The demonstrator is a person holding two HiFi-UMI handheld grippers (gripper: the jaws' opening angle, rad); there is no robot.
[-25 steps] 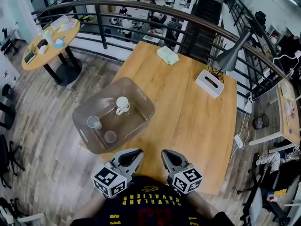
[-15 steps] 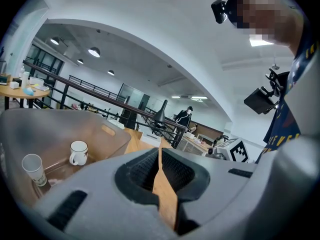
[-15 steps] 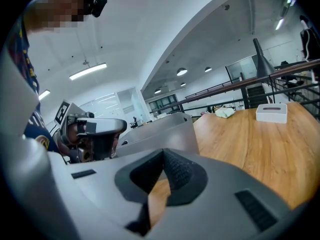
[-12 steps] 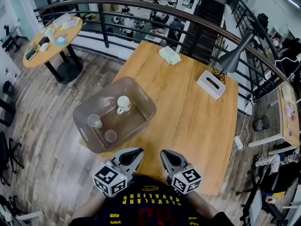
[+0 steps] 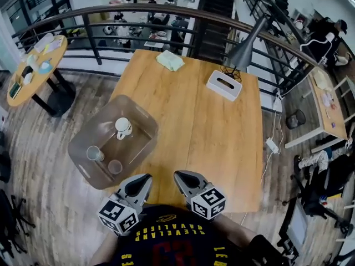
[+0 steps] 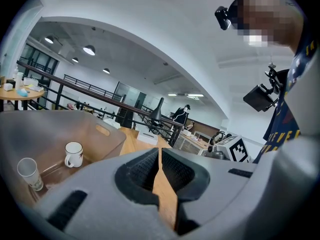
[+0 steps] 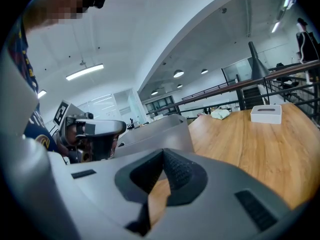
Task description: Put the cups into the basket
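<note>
The head view looks steeply down over the left gripper (image 5: pixel 143 179) and right gripper (image 5: pixel 180 176). Each gripper view skims low and close along its own jaws. All three share the basket (image 5: pixel 136 111) ahead-left of the grippers.

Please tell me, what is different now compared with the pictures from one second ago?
Nothing in the scene moved, and nothing was taken hold of or let go. Only the head view itself shifted, so the table appears further left. The white mug, the clear cup and the third cup remain in the basket. The left tool and the right tool stay shut and empty at the table's near edge.
</note>
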